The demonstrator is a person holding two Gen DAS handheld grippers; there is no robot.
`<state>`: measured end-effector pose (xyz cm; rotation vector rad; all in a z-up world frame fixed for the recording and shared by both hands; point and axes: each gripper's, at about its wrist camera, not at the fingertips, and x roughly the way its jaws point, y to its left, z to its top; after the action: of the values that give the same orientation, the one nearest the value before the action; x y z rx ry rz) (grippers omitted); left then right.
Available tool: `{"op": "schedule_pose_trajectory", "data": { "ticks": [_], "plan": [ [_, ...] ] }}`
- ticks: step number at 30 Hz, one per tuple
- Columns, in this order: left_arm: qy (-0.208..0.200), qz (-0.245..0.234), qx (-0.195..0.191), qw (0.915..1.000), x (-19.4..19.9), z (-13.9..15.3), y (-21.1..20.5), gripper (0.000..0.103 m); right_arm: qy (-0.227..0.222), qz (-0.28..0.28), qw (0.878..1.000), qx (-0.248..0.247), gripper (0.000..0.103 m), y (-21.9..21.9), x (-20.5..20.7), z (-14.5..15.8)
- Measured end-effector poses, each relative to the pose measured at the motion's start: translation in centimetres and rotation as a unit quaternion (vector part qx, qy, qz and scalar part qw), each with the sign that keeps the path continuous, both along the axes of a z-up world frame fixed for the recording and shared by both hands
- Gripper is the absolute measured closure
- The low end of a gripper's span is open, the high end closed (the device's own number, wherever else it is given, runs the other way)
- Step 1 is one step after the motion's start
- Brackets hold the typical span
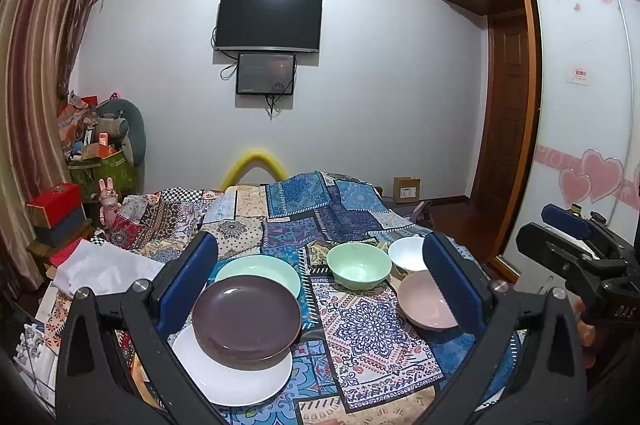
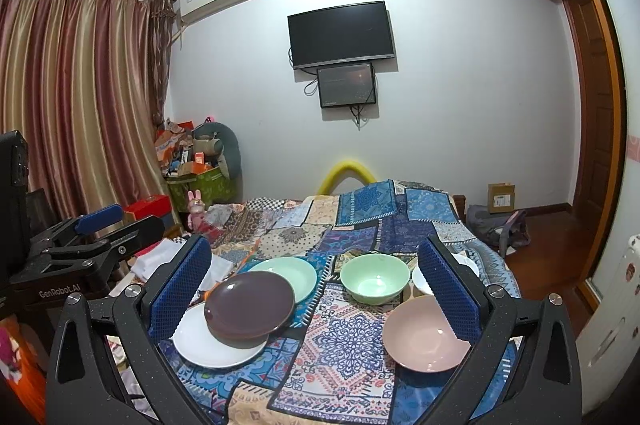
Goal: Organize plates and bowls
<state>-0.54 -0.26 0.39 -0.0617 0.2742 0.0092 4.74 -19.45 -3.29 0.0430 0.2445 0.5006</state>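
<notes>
1. Left wrist view showed the left gripper (image 1: 320, 289) held above the patterned bedspread (image 1: 360, 325) with its blue pads spread wide and nothing between them.
2. Right wrist view showed the right gripper (image 2: 316, 289) in the same condition: jaws far apart, empty, hovering over the crockery.
3. On the left side, a brown plate (image 1: 246, 317) rested partly on a white plate (image 1: 240, 381) and overlapped the rim of a green plate (image 1: 260, 271) behind it. The three looked loosely heaped, not squarely stacked.
4. On the right side, a green bowl (image 2: 374, 277), a pink bowl (image 2: 424, 335) and a white bowl (image 1: 408, 253) each sat separately on the cloth, near one another; none was nested.
5. By my judgement, the task was at an early stage: plates roughly gathered at best, bowls untouched.
6. Remaining work appeared to be aligning the plates into one neat pile and nesting the three bowls together.
</notes>
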Motion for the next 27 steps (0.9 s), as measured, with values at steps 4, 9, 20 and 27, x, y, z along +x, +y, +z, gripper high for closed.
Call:
{"op": "schedule_pose_trajectory", "data": {
  "ticks": [4, 9, 20, 27],
  "plan": [
    [0.001, -0.001, 0.0, 1.0, 0.09, -0.03, 0.06, 0.0, -0.001, 0.0, 1.0, 0.0, 0.0, -0.06, -0.05, 0.04],
    [0.001, -0.002, -0.001, 1.0, 0.09, 0.08, 0.16, 0.0, -0.002, -0.001, 1.0, 0.0, 0.0, -0.09, -0.13, 0.12],
    [0.001, -0.005, 0.003, 1.0, 0.18, 0.05, -0.15, 0.0, -0.001, -0.002, 1.0, 0.001, 0.0, -0.13, -0.19, 0.06],
    [0.002, -0.006, 0.002, 1.0, 0.21, 0.05, -0.22, 0.0, -0.001, -0.001, 1.0, 0.002, 0.0, -0.14, -0.17, 0.07]
  ]
}}
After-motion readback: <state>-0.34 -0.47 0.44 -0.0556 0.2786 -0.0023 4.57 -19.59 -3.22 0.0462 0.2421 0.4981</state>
